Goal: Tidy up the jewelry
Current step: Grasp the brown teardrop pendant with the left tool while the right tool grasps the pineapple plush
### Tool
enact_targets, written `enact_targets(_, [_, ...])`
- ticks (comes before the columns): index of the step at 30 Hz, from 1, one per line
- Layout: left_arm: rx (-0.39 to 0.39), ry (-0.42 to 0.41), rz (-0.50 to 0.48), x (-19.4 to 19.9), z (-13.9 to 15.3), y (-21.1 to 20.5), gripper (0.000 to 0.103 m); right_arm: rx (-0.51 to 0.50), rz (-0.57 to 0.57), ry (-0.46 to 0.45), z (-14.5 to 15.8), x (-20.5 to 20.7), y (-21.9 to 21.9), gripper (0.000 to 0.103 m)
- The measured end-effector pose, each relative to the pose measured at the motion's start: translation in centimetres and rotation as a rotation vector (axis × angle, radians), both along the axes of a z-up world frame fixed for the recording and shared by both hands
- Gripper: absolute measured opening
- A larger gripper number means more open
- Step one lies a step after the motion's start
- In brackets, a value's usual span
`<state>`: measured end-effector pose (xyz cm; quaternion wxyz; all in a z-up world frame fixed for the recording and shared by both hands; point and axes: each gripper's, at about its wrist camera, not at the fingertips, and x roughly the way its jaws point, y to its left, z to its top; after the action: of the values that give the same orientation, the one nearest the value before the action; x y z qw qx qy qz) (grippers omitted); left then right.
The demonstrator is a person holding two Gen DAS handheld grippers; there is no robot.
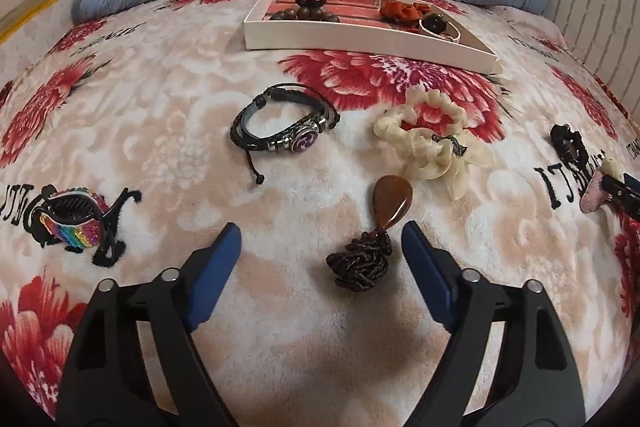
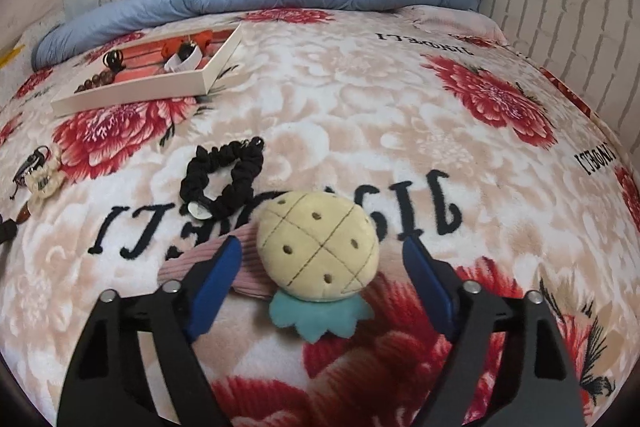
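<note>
In the white tray (image 1: 360, 45) beads, a clip and a scrunchie are lying; each hand-held gripper, left (image 1: 321, 235) and right (image 2: 322, 251), is standing open, gripping nothing.

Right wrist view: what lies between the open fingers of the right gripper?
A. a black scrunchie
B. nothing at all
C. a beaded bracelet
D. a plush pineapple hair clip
D: the plush pineapple hair clip lies between the right gripper fingers, with the pads clear of it on both sides.
</note>
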<state>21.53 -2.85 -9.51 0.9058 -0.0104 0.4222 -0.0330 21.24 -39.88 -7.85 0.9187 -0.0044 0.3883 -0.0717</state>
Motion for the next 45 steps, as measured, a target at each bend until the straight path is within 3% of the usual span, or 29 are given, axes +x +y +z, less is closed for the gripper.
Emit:
enact_targets(5, [0.043, -0.005, -0.029, -0.1, -0.1, -1.1, 0.062, 0.035, 0.013, 0.008, -0.1, 0.2, -0.3, 0.070])
enact_targets(8, [0.053, -0.002, -0.040, 0.0, -0.2, -1.4, 0.058, 0.037, 0.019, 0.006, -0.2, 0.2, -0.2, 0.068])
enact_targets(15, [0.036, -0.002, -0.055, -0.1, -0.2, -1.5, 0.048, 0.039, 0.022, 0.008, -0.1, 0.2, -0.1, 0.065])
enact_targets(23, [0.012, -0.002, -0.053, -0.1, -0.1, -1.3, 0.027, 0.030, 0.022, 0.003, -0.1, 0.2, 0.0, 0.060])
enact_targets(45, [-0.008, -0.003, -0.052, -0.1, -0.2, -0.9, 0.021, 0.060, 0.019, -0.002, 0.3, 0.1, -0.2, 0.052])
